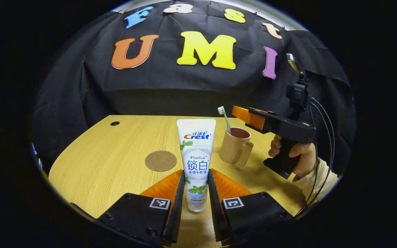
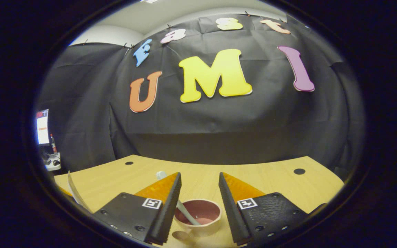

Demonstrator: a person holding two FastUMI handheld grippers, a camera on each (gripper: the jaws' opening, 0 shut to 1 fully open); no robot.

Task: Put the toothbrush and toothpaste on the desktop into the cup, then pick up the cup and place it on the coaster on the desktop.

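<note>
The left gripper [image 1: 196, 193] was clamped on the toothpaste [image 1: 196, 162], held upright above the table [image 1: 91, 172]. The right gripper [image 2: 199, 191] was spread apart over the cup [image 2: 198, 216], in which the toothbrush [image 1: 224, 119] stood. The coaster [image 1: 161, 161] was seen left of the tube.

Wide bare wood lies open on the light wooden desktop [image 1: 91, 165], around the flat round brown coaster [image 1: 160, 161]. The tan plastic cup [image 1: 234, 146] stands right of it, its mouth partly taken by the leaning pale-green toothbrush [image 1: 225, 119]. Above the cup hangs the right gripper [image 1: 240, 113], jaws apart, crowding the approach from above. The upright white toothpaste tube [image 1: 195, 162], clamped in the left gripper [image 1: 196, 182], stands between coaster and cup.
</note>
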